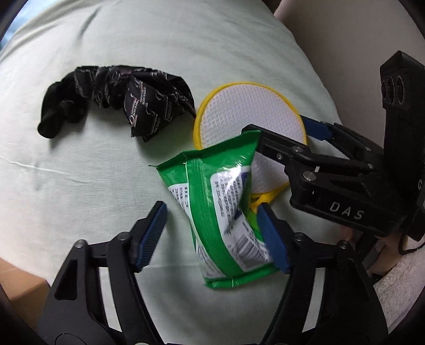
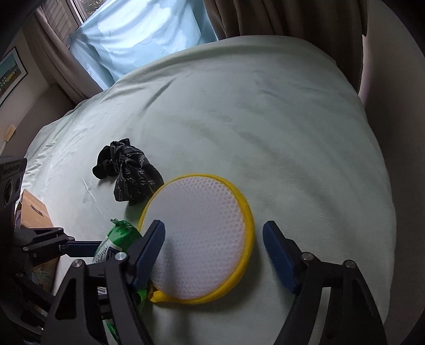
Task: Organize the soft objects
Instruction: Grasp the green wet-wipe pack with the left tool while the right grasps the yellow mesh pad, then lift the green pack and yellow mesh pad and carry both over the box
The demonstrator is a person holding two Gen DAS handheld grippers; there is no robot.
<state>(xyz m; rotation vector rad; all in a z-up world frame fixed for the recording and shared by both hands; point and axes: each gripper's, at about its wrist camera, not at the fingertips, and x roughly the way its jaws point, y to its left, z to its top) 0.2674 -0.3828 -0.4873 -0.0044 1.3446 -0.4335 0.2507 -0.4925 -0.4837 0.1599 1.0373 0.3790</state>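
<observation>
A green wipes packet [image 1: 225, 209] lies on the pale green bed sheet [image 1: 93, 172], leaning against the right finger of my left gripper [image 1: 212, 233], whose jaws stand wide open around it. A round white mesh pouch with a yellow rim [image 2: 199, 238] lies flat beside the packet; it also shows in the left wrist view [image 1: 249, 111]. My right gripper [image 2: 213, 252] is open, its fingers on either side of the pouch's near part. A crumpled black printed cloth [image 1: 117, 98] lies further left; it also shows in the right wrist view [image 2: 127, 169].
A cardboard box [image 2: 34, 207] stands off the bed's left edge. A light blue cover [image 2: 143, 34] and curtains [image 2: 265, 16] are at the far end. A white fluffy fabric [image 1: 398, 292] lies at the lower right.
</observation>
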